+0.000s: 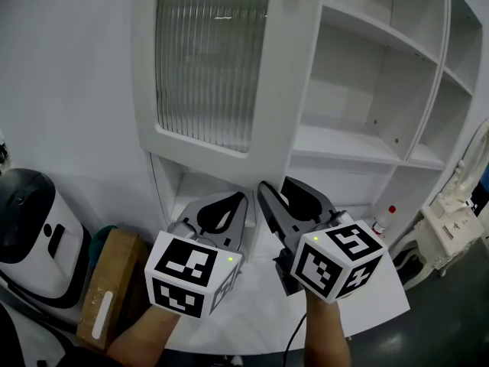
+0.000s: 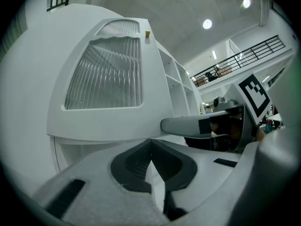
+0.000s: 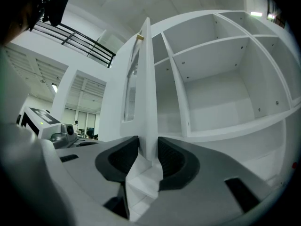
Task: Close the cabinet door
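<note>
Your right gripper loosely straddles the edge of the white ribbed-glass cabinet door — left gripper shut, empty — so swing it steadily closed.

Light: bright, white, even | From: round ceiling lamps up high | Shadows: soft, faint | Edges: gripper views bend round, dark corners | Blur: near parts fuzzy

A large indoor hall, showroom or lab: high ceiling lights, a mezzanine railing, white cabinet.
</note>
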Motion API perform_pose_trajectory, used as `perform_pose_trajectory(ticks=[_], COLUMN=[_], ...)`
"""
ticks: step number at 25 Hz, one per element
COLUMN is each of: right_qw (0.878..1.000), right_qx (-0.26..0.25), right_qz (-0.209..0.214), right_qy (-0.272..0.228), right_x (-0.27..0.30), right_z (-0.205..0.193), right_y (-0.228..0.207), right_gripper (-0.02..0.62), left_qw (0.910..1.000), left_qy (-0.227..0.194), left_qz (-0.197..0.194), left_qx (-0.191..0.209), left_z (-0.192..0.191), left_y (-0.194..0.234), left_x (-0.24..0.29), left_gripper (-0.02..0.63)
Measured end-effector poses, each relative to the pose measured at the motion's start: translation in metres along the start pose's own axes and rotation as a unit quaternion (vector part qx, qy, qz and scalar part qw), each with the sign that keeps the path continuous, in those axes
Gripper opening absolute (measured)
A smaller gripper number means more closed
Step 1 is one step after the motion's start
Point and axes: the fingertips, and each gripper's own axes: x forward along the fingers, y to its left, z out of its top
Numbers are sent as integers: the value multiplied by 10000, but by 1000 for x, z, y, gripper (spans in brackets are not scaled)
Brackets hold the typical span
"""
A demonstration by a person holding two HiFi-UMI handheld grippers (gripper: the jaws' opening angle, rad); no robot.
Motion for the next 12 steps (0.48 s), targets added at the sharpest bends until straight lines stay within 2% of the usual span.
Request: perform_pose_trajectory(ticks=[12], right_qw=[9996], right_qx=[-264], right_qz=[24], right_qy=[67], right_x=[12], right_z=[1], right_y=[-21], right_gripper=[137], left_qw=[9995], left_qy=[35], left_qz=[297], left_qx=[-39], left_z=[-5], left_y=[7], left_x=[19], left_gripper=[11])
